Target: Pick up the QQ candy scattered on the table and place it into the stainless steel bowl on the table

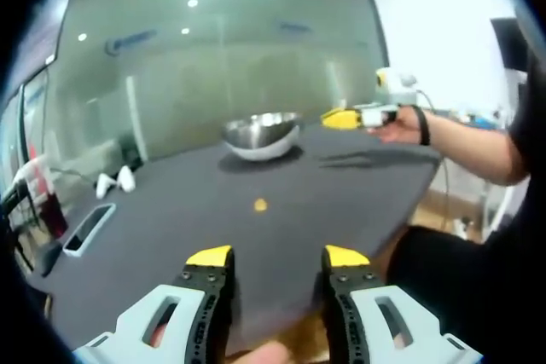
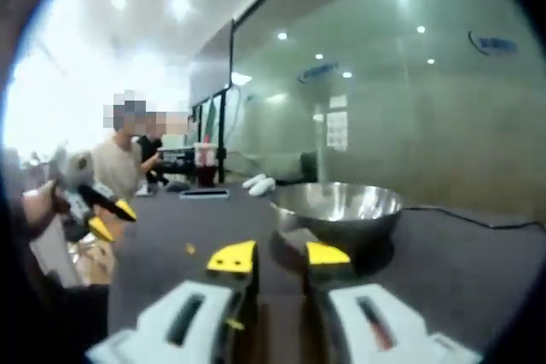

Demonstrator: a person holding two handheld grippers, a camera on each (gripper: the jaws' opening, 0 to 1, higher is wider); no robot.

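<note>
**Both grippers empty, one candy left on bench near bowl**

Left gripper [image 1: 277,256]: jaws spread wide, yellow tips apart, nothing between them. Hovers over the near edge of the dark bench [image 1: 171,202]. One small yellow QQ candy [image 1: 260,205] lies on the bench ahead of the jaws, between them and the stainless steel bowl [image 1: 262,134]; candy and bowl are apart. Bowl sits upright further back, glass wall behind it. Right gripper [image 1: 354,117] comes in from the right, held in a hand [image 1: 399,130] with a dark wristband, close to the bowl's right side, above the bench.

Right gripper view: right gripper [image 2: 280,255] jaws parted, a moderate gap, nothing held. Bowl [image 2: 337,208] just beyond the tips, slightly right. Candy [image 2: 190,248] is a small yellow speck on the bench [image 2: 153,236] left of the jaws. Left gripper [image 2: 107,215] at far left, yellow tips apart.

Bowl contents: cannot tell. White objects [image 1: 115,181] and a phone-like slab [image 1: 88,229] on the bench's left side. Seated people [image 2: 115,164] in the background.
</note>
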